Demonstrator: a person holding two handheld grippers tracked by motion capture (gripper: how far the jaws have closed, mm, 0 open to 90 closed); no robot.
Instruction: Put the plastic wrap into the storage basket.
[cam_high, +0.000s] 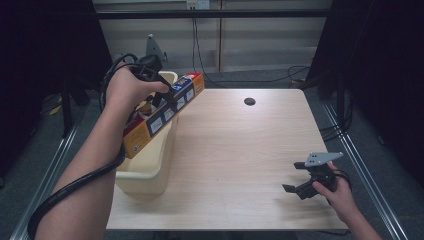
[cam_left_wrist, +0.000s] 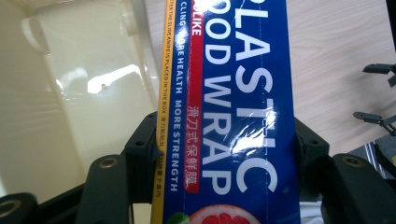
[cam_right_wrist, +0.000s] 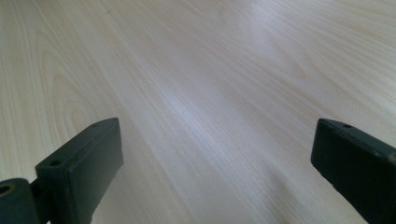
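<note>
Your left gripper (cam_left_wrist: 219, 163) pinches the long blue-and-orange plastic-wrap box (cam_high: 162, 114), tilted above the cream plastic bin (cam_high: 145, 172) at the worktop's left edge; placement apparently unfinished. Right gripper (cam_high: 300, 177) spread, idle near right edge.

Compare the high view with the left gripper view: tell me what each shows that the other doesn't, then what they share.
High view alone: the person's forearms, the round hole in the table, and the whole cream bin's outer walls.

Left gripper view alone: the box's lettering, "PLASTIC FOOD WRAP", and the black jaws pressed on both its sides.

Both: the plastic wrap box held by the left gripper above the cream bin, the wooden table, and the open right gripper.
</note>
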